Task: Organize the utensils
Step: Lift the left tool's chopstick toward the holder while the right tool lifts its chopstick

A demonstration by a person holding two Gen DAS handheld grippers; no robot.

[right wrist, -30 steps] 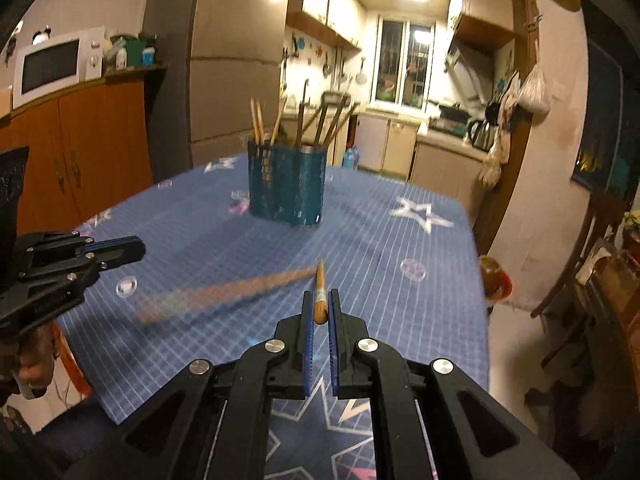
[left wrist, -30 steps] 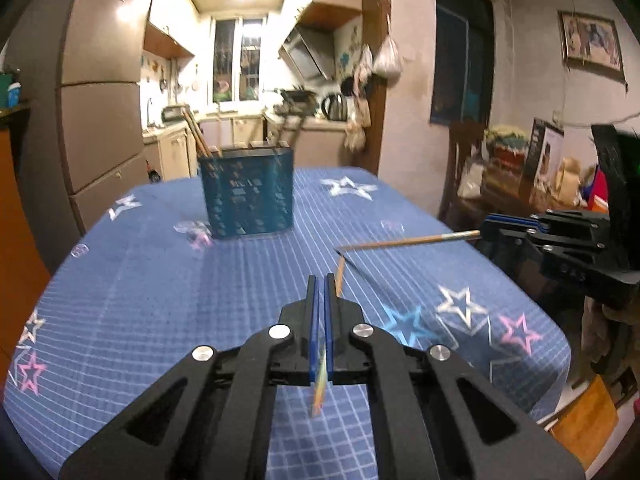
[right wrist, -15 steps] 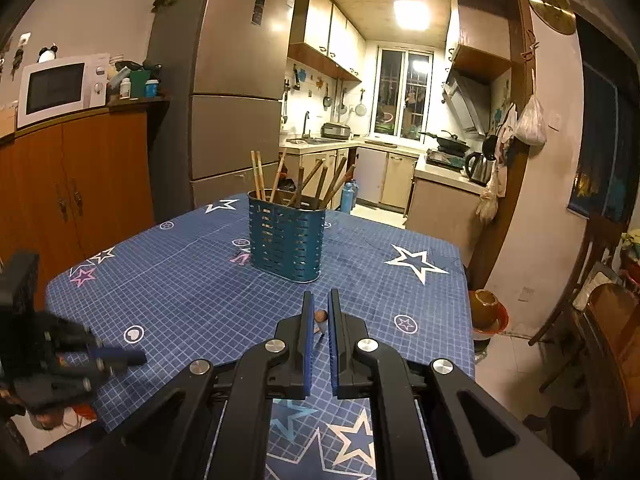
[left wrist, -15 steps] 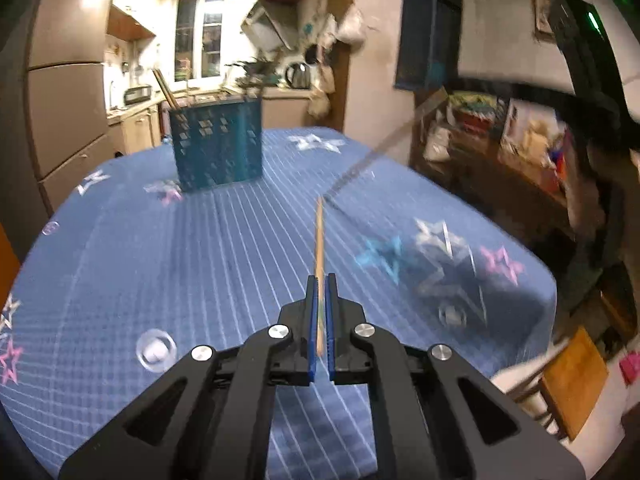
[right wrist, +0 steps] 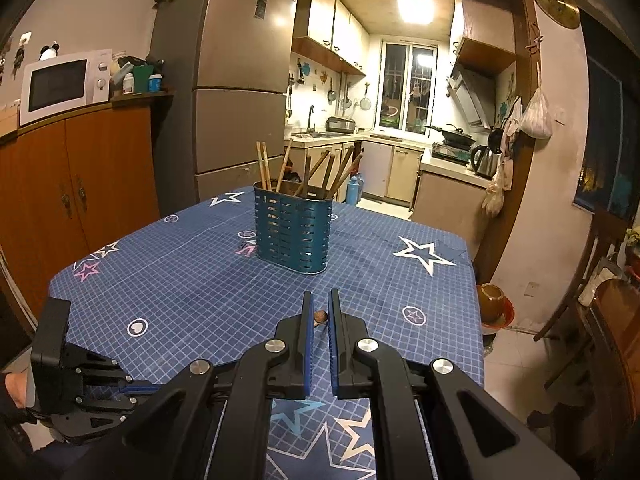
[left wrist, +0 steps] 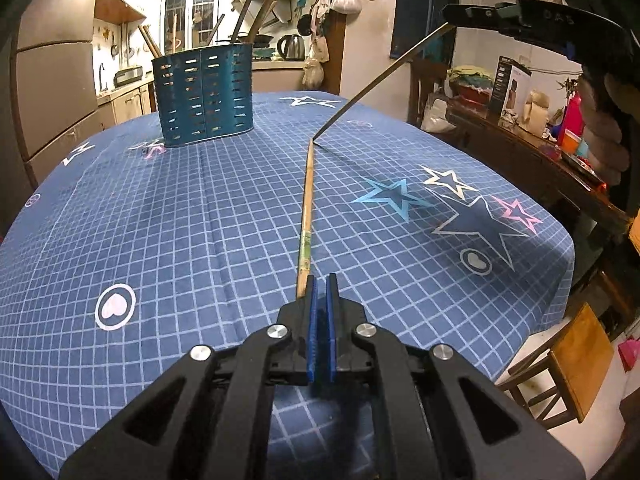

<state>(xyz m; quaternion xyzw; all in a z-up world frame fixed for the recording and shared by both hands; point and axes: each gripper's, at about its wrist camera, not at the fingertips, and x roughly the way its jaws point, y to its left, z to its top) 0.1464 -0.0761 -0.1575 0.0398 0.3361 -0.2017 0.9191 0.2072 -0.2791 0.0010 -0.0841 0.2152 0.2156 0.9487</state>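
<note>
Now left gripper (left wrist: pixel 320 280) opening beside chopstick (left wrist: pixel 307 208) on tablecloth (left wrist: pixel 160 220).

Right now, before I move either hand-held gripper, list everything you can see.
utensil holder: one, teal, far on tablecloth.
standing chopsticks: several, brown, in utensil holder.
flat chopstick: one, pale, on tablecloth at left fingertips.
slanted chopstick: one, brown, tip on tablecloth.
tablecloth: one, blue, starred.
microwave: one, white, on cabinet.
left hand-held gripper: one, black; jaws have just been opening, nothing visible between them.
right hand-held gripper: one, black, shut on slanted chopstick.
</note>
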